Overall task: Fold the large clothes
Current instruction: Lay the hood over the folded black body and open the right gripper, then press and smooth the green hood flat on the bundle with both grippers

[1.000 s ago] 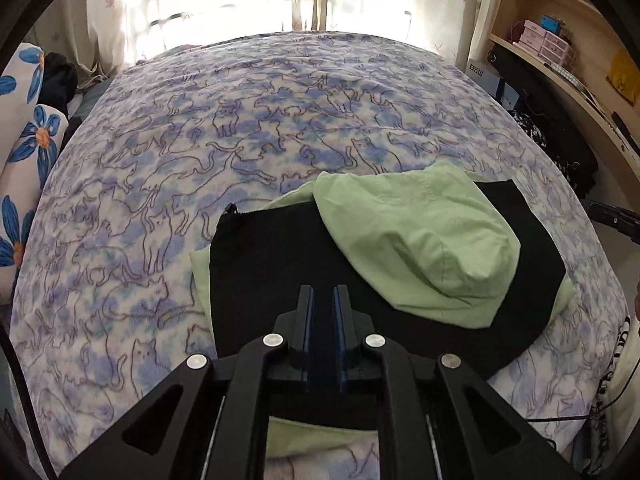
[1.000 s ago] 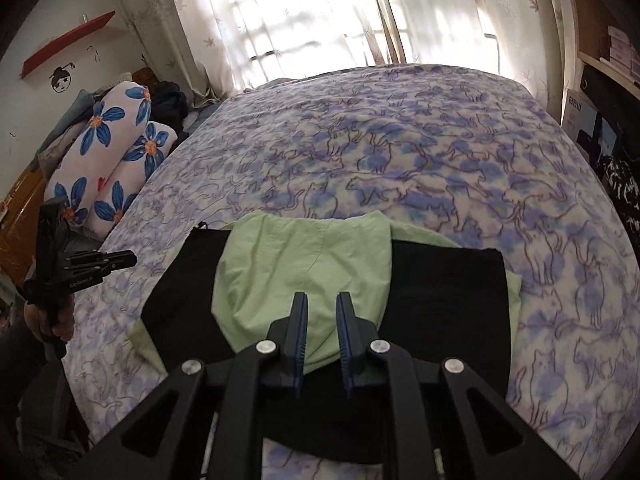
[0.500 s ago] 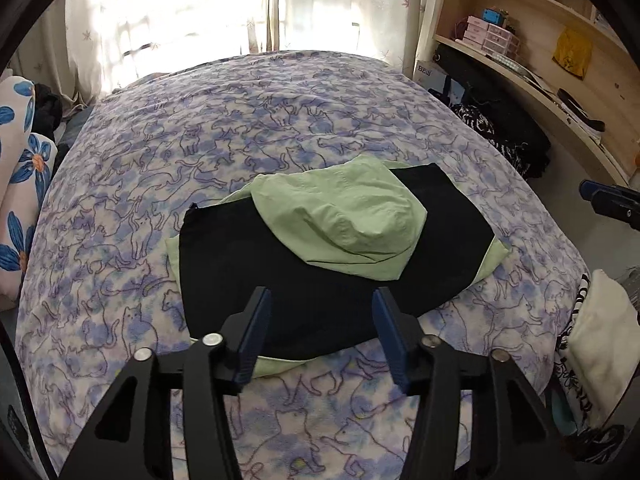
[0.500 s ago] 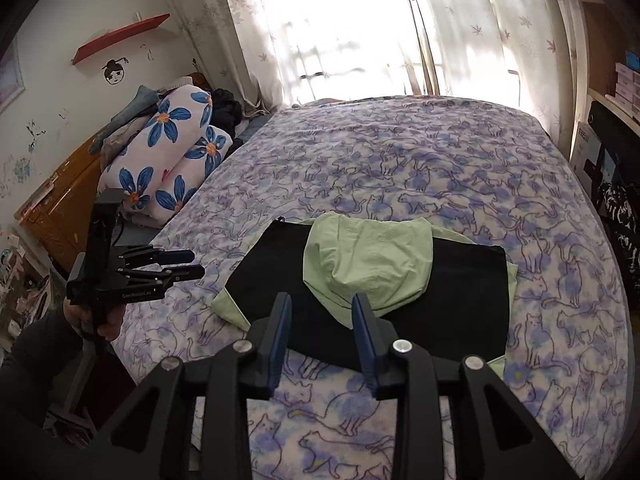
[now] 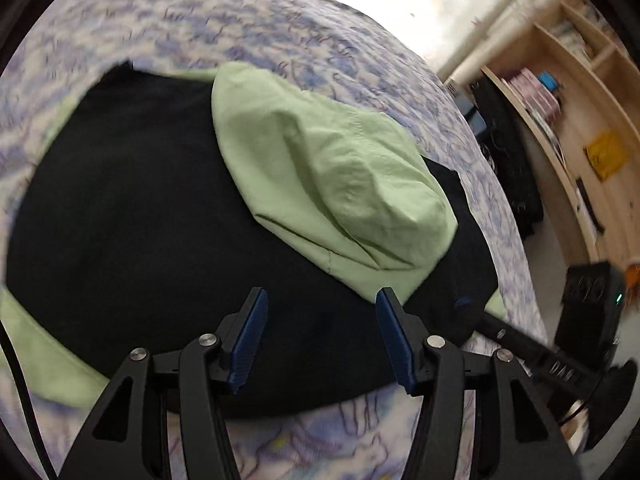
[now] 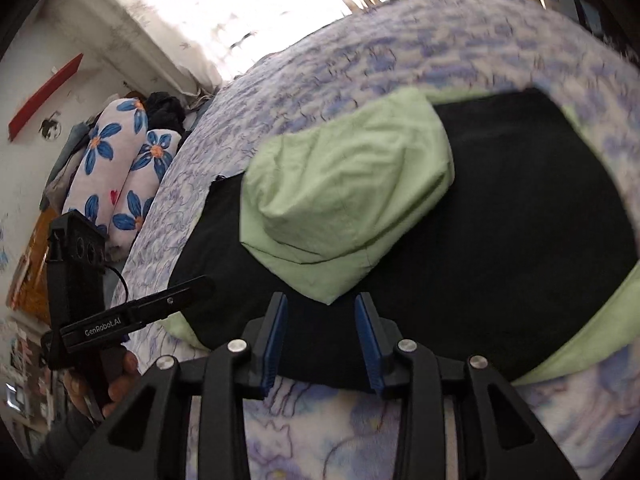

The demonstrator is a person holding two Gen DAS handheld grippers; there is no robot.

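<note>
One folded jacket (image 5: 168, 216), black with a light green hood (image 5: 332, 184) on top, fills the middle of both views, lying on the cat-print blanket (image 5: 304, 52). The left gripper (image 5: 320, 334) and the right gripper (image 6: 321, 338) both stand spread over its near edge, pinching nothing. Two flowered pillows (image 6: 116, 172) lie at the left of the right view. The wooden shelves (image 5: 576, 120) at upper right hold blurred small items.

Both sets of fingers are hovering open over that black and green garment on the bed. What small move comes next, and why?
Probably lower both onto the near hem and pinch it: the left gripper and right gripper stand open, empty, just above the garment near edge.
</note>
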